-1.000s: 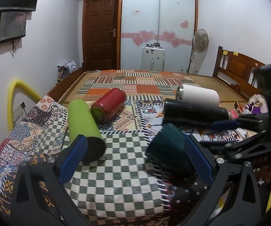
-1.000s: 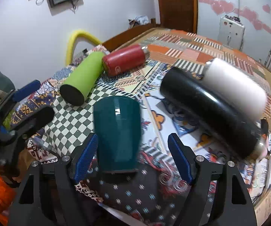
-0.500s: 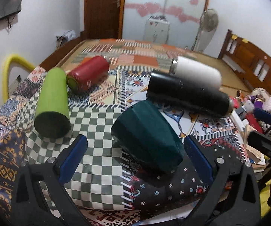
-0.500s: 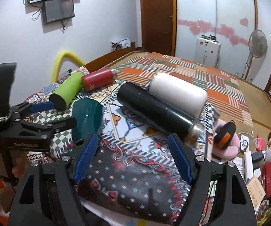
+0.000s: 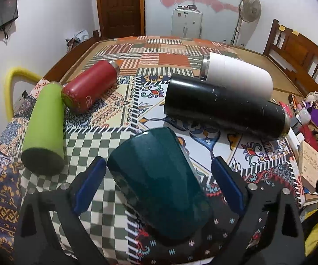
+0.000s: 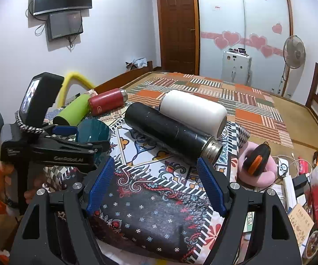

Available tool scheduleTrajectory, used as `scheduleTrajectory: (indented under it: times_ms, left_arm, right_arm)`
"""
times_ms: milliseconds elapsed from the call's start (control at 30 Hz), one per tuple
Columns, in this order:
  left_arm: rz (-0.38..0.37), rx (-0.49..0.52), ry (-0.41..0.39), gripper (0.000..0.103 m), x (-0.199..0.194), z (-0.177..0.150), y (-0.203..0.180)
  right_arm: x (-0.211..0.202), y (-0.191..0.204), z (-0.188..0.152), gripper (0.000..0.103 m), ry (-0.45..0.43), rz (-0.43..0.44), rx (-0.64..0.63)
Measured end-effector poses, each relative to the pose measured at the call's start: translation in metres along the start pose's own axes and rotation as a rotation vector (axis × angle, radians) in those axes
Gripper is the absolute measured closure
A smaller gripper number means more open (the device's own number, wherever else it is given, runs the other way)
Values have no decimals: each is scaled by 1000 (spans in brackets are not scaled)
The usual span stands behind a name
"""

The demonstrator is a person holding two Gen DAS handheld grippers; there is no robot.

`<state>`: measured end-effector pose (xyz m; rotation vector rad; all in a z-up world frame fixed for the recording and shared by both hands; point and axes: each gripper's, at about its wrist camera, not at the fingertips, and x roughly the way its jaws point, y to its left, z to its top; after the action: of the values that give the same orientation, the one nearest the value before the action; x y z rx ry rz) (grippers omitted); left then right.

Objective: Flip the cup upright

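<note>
Our left gripper (image 5: 156, 181), jaws apart, straddles the teal cup (image 5: 159, 181), lying lengthwise between them; right gripper (image 6: 155, 185) wide apart, farther.

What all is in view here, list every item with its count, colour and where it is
teal cup: one, dark teal, lying on the quilt between the left jaws
black flask: one, black, on its side behind the cup
white flask: one, white, lying against the black flask's far side
red flask: one, red, lying far left
green flask: one, lime green, lying at the left edge beside the red one
quilt: one, patchwork, covering the surface
fan: one, white, by the far wall
left gripper: one, black with blue pads, jaws open around the cup
right gripper: one, same colours, jaws open, empty
</note>
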<state>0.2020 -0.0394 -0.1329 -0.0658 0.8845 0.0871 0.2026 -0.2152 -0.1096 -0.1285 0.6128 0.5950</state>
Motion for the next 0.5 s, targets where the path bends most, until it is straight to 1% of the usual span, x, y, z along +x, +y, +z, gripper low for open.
scheduleTrajectory:
  times_ms: [133, 233, 333, 367, 400, 500]
  left_arm:
    - [-7, 37, 0, 10, 7, 5, -6]
    - [-13, 67, 15, 12, 14, 9, -10]
    - [-16, 83, 35, 18, 20, 10, -10]
    - [-19, 81, 43, 23, 22, 10, -8]
    - [-26, 76, 52, 26, 24, 11, -6]
    - [-59, 66, 59, 27, 25, 11, -2]
  right_arm:
    - [2, -6, -1, 29, -2, 5, 12]
    - [3, -8, -2, 29, -7, 1, 16]
    - [4, -8, -2, 29, -11, 5, 22]
    - [5, -9, -2, 29, -11, 9, 26]
    - [6, -10, -2, 29, -9, 15, 31]
    - [10, -11, -2, 29, -7, 25, 42]
